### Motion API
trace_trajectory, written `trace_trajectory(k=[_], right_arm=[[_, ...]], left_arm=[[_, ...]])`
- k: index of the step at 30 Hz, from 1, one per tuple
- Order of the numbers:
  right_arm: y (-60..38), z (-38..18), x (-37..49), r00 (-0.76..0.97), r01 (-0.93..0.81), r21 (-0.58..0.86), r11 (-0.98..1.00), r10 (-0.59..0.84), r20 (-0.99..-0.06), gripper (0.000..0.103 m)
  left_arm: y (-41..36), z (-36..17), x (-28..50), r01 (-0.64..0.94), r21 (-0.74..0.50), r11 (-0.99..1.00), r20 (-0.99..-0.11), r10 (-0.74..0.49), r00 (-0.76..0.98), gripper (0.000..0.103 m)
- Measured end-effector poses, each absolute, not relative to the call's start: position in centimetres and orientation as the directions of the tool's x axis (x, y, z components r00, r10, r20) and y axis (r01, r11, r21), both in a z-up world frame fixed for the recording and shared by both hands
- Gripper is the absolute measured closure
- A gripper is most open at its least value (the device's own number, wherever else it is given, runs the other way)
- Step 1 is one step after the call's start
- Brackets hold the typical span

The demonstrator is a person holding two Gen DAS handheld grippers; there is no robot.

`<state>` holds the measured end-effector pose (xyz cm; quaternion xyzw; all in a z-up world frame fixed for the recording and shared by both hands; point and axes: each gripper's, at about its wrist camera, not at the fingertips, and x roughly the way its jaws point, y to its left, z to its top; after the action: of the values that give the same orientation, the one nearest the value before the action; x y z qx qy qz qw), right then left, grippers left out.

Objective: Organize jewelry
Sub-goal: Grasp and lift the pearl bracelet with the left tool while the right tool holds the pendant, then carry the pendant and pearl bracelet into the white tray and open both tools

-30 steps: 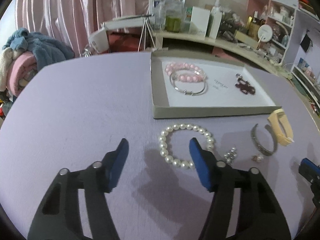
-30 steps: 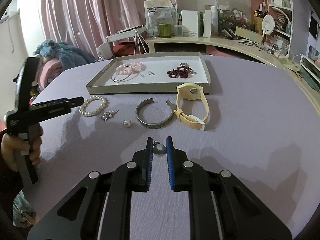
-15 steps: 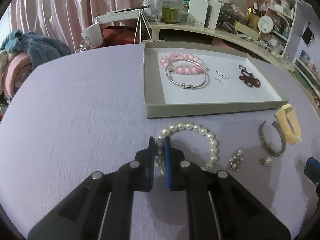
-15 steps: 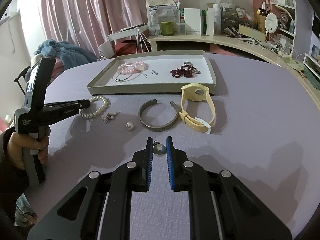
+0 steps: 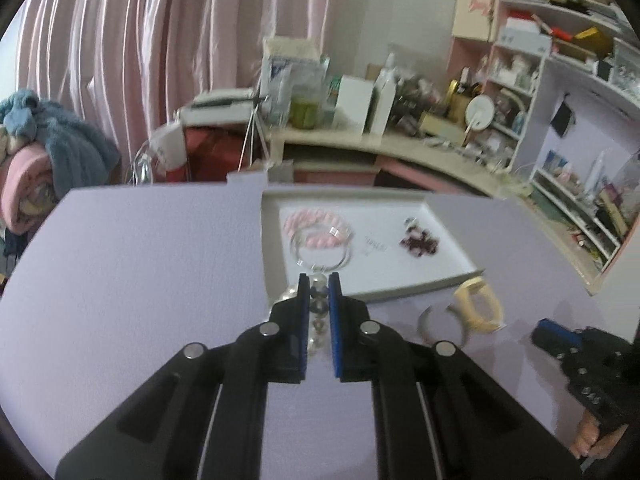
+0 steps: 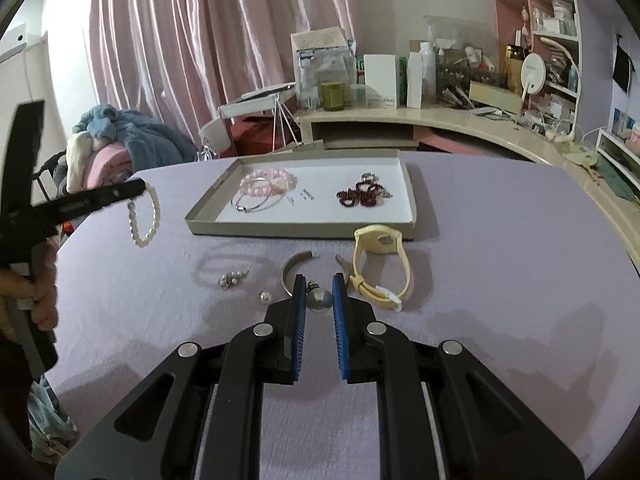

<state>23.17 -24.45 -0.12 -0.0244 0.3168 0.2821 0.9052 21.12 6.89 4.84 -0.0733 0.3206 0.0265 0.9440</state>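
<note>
lifted since earlier: pearl bracelet (image 6: 143, 219) dangles from left gripper (image 5: 319, 280).

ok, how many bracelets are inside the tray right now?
3 in the grey cardboard tray: pink bead bracelet, thin silver bangle overlapping it at the left, dark red bead bracelet to the right. Small pieces beside the red one are unclear.

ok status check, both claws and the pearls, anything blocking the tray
Left claw shut on pearl bracelet, lifted off table. Right claw shut on round silver bead. Tray ahead, path unobstructed.
</note>
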Motion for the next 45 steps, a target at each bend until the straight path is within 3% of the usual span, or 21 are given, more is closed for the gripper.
trace_trajectory(k=[11,24,32,45], right_arm=[[-23.6,1.3,23.4,0.656,-0.540,0.138,0.830,0.518,-0.549,0.089],[-22.2,1.4,24.5,0.653,-0.551,0.120,0.826,0.515,-0.555,0.089],[-20.8,3.4,29.7,0.674,-0.521,0.131,0.843,0.501,-0.543,0.089],[-16.8,0.0,41.0,0.582,-0.443,0.232,0.866,0.474,-0.661,0.089]], left_arm=[[4.7,8.3,19.4,-0.042,-0.126,0.991,-0.552,-0.035,0.833,0.094],[4.0,8.1,20.0,-0.010,-0.141,0.990,-0.552,-0.070,0.831,0.094],[4.4,8.3,22.4,0.004,-0.164,0.987,-0.551,-0.095,0.829,0.094],[5.8,7.5,29.8,0.007,-0.197,0.980,-0.580,-0.122,0.805,0.094]])
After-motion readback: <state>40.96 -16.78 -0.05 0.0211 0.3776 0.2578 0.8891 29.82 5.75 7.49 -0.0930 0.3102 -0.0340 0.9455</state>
